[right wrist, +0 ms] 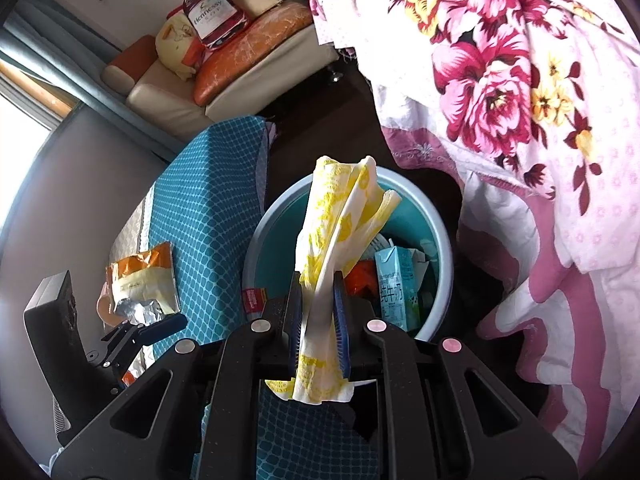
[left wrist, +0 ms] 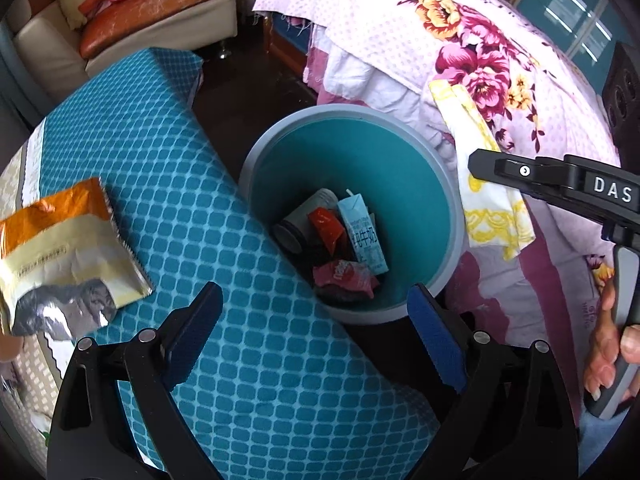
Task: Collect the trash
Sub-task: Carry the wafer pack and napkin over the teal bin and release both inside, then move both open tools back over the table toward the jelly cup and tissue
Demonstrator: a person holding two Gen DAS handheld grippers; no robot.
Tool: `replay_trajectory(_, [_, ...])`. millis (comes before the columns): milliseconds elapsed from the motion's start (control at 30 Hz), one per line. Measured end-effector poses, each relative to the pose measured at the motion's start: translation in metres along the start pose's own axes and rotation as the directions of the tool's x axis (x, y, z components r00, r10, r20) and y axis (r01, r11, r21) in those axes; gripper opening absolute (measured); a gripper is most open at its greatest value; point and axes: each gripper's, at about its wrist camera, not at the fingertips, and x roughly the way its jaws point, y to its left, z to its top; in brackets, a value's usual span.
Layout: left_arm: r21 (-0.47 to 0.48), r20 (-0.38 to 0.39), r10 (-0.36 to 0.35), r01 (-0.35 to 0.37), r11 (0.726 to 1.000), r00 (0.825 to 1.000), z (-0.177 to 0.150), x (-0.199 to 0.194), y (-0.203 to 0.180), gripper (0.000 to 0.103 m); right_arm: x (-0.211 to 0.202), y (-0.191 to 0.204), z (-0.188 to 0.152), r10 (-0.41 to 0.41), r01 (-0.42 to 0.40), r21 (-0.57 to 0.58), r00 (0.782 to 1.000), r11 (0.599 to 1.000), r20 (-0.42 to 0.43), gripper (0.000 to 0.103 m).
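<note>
Yellow-printed white paper napkin (right wrist: 340,236) hangs clenched in your right gripper (right wrist: 318,312), just above the round teal plastic bin (right wrist: 280,216); left gripper (left wrist: 316,336) gapes empty.

My left tool (left wrist: 316,340) is black with blue pads. The bin (left wrist: 452,200) is grey outside and teal inside. In it I see a light blue carton (left wrist: 362,232) and a red wrapper (left wrist: 344,274). My right tool (right wrist: 318,312) holds a white napkin (right wrist: 340,216) with yellow print. The bench (left wrist: 168,152) cloth is teal with a lattice pattern. The snack bag (left wrist: 68,240) is orange, cream and silver. The bed cover (left wrist: 480,48) is pink with magenta and yellow flowers.
</note>
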Motion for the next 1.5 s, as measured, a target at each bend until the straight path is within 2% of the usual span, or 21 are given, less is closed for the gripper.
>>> replay_trajectory(67, [-0.012, 0.000, -0.007, 0.007, 1.000, 1.000, -0.003, -0.003, 0.005, 0.094, 0.004, 0.005, -0.001, -0.011, 0.011, -0.009, 1.000, 1.000, -0.010, 0.016])
replay_trajectory(100, [-0.019, 0.000, -0.010, 0.010, 1.000, 1.000, -0.005, -0.004, 0.007, 0.093, 0.005, 0.006, -0.002, -0.014, 0.014, -0.011, 1.000, 1.000, -0.010, 0.022])
replay_trajectory(133, [-0.027, 0.002, -0.013, 0.013, 1.000, 1.000, -0.007, -0.006, 0.010, 0.093, 0.006, 0.009, -0.003, -0.020, 0.020, -0.012, 1.000, 1.000, -0.010, 0.041])
replay_trajectory(200, [-0.044, 0.003, -0.026, 0.026, 0.999, 1.000, -0.011, -0.009, 0.016, 0.094, 0.008, 0.015, -0.005, -0.035, 0.035, -0.025, 0.999, 0.999, -0.006, 0.066])
replay_trajectory(300, [-0.062, 0.002, -0.032, 0.032, 0.998, 0.999, -0.017, -0.012, 0.022, 0.094, 0.013, 0.018, -0.007, -0.032, 0.032, -0.019, 0.999, 0.999, -0.026, 0.068])
replay_trajectory(333, [-0.068, 0.001, -0.033, 0.033, 0.997, 0.999, -0.019, -0.013, 0.025, 0.094, 0.013, 0.018, -0.007, -0.031, 0.031, -0.016, 0.999, 0.999, -0.031, 0.074])
replay_trajectory(467, [-0.092, 0.002, -0.035, 0.036, 0.995, 0.999, -0.030, -0.018, 0.035, 0.094, 0.019, 0.021, -0.012, -0.029, 0.030, 0.006, 0.997, 1.000, -0.071, 0.077])
replay_trajectory(700, [-0.135, 0.014, -0.040, 0.041, 0.990, 0.999, -0.049, -0.032, 0.055, 0.094, 0.018, 0.037, -0.024, -0.049, 0.048, -0.013, 0.995, 0.999, -0.087, 0.077])
replay_trajectory(1200, [-0.202, 0.100, -0.051, 0.071, 0.977, 0.994, -0.084, -0.075, 0.086, 0.094, 0.002, 0.100, -0.056, -0.098, 0.087, -0.133, 0.992, 0.987, -0.082, 0.078])
replay_trajectory(1333, [-0.231, 0.122, -0.040, 0.068, 0.971, 0.992, -0.100, -0.087, 0.103, 0.094, 0.000, 0.117, -0.064, -0.102, 0.087, -0.162, 0.991, 0.983, -0.089, 0.078])
replay_trajectory(1500, [-0.312, 0.128, -0.030, 0.069, 0.948, 0.991, -0.126, -0.098, 0.141, 0.094, 0.006, 0.140, -0.077, -0.099, 0.074, -0.204, 0.988, 0.976, -0.115, 0.078])
